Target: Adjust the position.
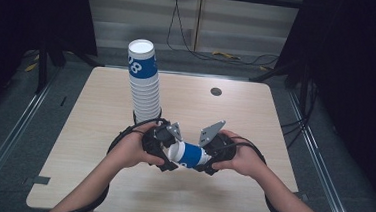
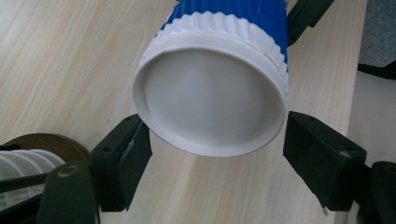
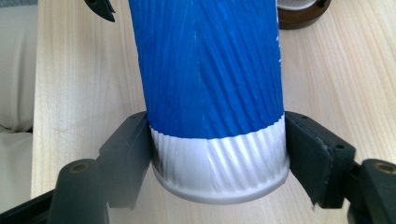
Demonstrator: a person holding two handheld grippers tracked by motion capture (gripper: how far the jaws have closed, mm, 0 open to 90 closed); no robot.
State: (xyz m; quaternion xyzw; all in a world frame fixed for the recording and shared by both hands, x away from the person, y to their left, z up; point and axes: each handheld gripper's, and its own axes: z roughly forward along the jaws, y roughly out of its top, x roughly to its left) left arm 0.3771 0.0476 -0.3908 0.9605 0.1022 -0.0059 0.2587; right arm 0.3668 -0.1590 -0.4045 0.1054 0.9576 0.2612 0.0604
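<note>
Cup [image 1: 188, 154] lies level between my hands, right gripper [image 3: 217, 154] clamped near its rim, left gripper [image 2: 217, 151] spread apart around its base, so I should pull straight, gently.

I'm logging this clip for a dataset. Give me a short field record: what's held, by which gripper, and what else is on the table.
held item: blue-and-white paper cup, lying sideways between both grippers
right gripper: jaws shut on the cup's white band
left gripper: jaws open, either side of the cup's other end
stack of cups: upright, behind the hands
surface: light wooden table
</note>
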